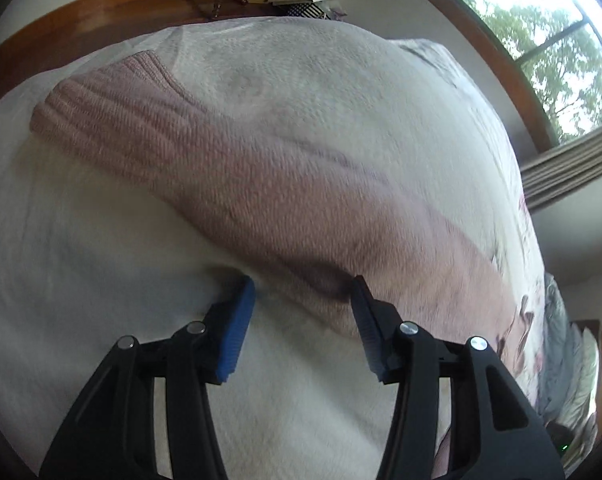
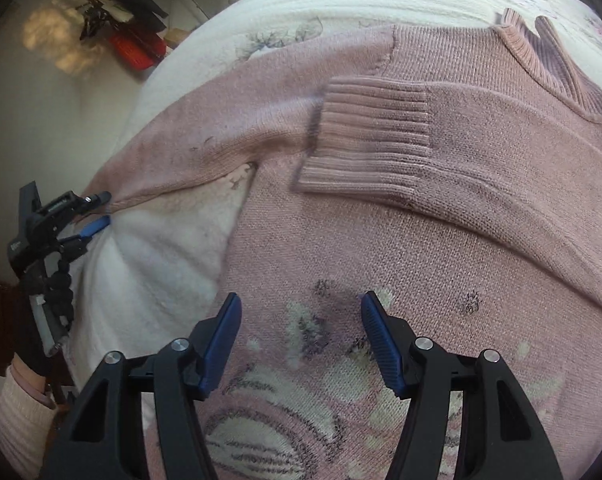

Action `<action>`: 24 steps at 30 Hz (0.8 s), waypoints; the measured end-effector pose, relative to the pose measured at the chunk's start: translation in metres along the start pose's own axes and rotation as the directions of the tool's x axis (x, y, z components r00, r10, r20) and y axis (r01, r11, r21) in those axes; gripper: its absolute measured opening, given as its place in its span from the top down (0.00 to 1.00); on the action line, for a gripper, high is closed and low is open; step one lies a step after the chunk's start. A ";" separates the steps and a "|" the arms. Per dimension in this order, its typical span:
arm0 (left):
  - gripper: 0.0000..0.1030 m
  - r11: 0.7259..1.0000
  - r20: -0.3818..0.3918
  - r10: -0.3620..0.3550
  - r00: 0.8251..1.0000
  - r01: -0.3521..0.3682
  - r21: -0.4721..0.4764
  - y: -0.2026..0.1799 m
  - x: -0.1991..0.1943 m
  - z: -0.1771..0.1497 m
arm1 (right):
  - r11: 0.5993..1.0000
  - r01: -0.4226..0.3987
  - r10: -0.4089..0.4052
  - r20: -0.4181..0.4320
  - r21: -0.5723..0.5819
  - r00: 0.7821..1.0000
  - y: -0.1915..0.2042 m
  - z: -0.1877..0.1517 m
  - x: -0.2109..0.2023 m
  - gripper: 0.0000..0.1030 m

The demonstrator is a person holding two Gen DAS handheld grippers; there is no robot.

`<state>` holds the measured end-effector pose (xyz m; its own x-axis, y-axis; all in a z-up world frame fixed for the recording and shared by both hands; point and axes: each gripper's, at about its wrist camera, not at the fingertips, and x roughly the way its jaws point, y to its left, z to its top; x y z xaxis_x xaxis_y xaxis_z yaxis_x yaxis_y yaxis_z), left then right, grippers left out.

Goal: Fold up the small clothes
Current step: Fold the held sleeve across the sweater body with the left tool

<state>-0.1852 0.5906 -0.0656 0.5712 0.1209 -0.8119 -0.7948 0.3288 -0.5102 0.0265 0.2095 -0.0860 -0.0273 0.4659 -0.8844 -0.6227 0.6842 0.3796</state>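
Observation:
A pink knit sweater with a pale flower pattern lies flat on a white bedspread. One sleeve is folded across its chest, ribbed cuff near the middle, collar at the far right. My right gripper hovers open just over the flowered body. The other sleeve stretches out over the bedspread, its cuff at the upper left. My left gripper is open at that sleeve's lower edge. In the right wrist view the left gripper sits at the sleeve's outer fold.
A wooden headboard with boxes and papers behind it borders the bed's far side. A window is at the upper right, and a grey blanket lies beside the bed. A person's sleeve shows at the lower left. Red and black gear lies on the floor.

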 end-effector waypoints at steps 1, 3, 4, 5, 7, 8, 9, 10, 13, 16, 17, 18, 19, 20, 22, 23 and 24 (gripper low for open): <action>0.52 1.000 0.004 -0.013 1.000 0.013 -0.020 0.003 0.001 0.006 | 1.000 0.008 -0.008 -0.001 0.000 1.000 0.000 0.000 0.002 0.39; 0.52 0.998 0.019 -0.044 0.999 0.044 -0.051 0.008 -0.001 0.009 | 1.000 0.005 -0.005 -0.004 0.012 1.000 -0.002 -0.002 0.005 0.39; 0.52 0.996 0.025 -0.057 0.998 0.059 -0.068 0.009 0.001 0.014 | 1.000 0.004 -0.003 -0.007 0.020 1.000 -0.003 -0.003 0.008 0.39; 0.52 0.994 0.029 -0.066 0.997 0.068 -0.080 0.009 0.002 0.016 | 1.000 0.002 -0.001 -0.011 0.027 1.000 -0.004 -0.003 0.011 0.39; 0.53 0.991 0.031 -0.082 0.996 0.085 -0.103 0.010 0.006 0.020 | 0.999 0.000 0.000 -0.010 0.034 1.000 -0.006 -0.004 0.013 0.39; 0.54 0.990 0.030 -0.085 0.996 0.088 -0.108 0.010 0.007 0.020 | 0.999 0.001 0.000 -0.009 0.036 1.000 -0.006 -0.004 0.014 0.39; 0.55 0.990 0.033 -0.086 0.996 0.089 -0.107 0.009 0.006 0.021 | 0.999 0.002 -0.002 -0.008 0.035 1.000 -0.005 -0.004 0.014 0.39; 0.66 0.991 0.043 -0.085 0.995 0.089 -0.104 0.009 0.004 0.020 | 0.999 0.002 -0.002 -0.006 0.035 1.000 -0.006 -0.005 0.014 0.38; 0.86 0.988 0.051 -0.116 0.992 0.120 -0.097 0.004 -0.002 0.018 | 1.000 0.001 -0.001 -0.003 0.031 1.000 -0.006 -0.006 0.013 0.38; 0.90 0.990 0.094 -0.116 0.989 0.123 -0.069 -0.004 -0.015 0.016 | 0.999 -0.005 0.005 -0.003 0.035 1.000 -0.007 -0.007 0.013 0.38; 0.90 0.991 0.109 -0.119 0.987 0.125 -0.055 -0.009 -0.019 0.016 | 0.999 -0.006 0.006 -0.003 0.036 1.000 -0.008 -0.008 0.010 0.38; 0.90 0.990 0.122 -0.126 0.985 0.132 -0.041 -0.015 -0.022 0.017 | 0.999 -0.005 0.005 -0.002 0.036 1.000 -0.009 -0.009 0.008 0.38; 0.90 0.989 0.134 -0.138 0.981 0.143 -0.027 -0.022 -0.027 0.016 | 0.999 -0.002 0.002 0.001 0.037 1.000 -0.010 -0.011 0.005 0.38; 0.90 0.987 0.142 -0.155 0.978 0.158 -0.015 -0.028 -0.031 0.016 | 0.999 -0.004 0.004 0.004 0.040 1.000 -0.012 -0.013 0.001 0.38; 0.90 0.981 0.147 -0.195 0.970 0.194 0.022 -0.047 -0.036 0.015 | 0.999 -0.003 0.003 0.009 0.048 1.000 -0.017 -0.018 -0.006 0.38; 0.91 0.977 0.147 -0.211 0.966 0.206 0.048 -0.059 -0.037 0.014 | 0.999 0.002 -0.003 0.012 0.052 1.000 -0.020 -0.021 -0.011 0.38; 0.91 0.973 0.145 -0.225 0.964 0.215 0.080 -0.069 -0.040 0.011 | 0.998 0.008 -0.009 0.015 0.059 1.000 -0.024 -0.024 -0.016 0.38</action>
<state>-0.1509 0.5733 0.0046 0.7586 0.1781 -0.6268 -0.6345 0.4206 -0.6484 0.0226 0.1723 -0.0878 -0.0103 0.4683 -0.8835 -0.5760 0.7194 0.3881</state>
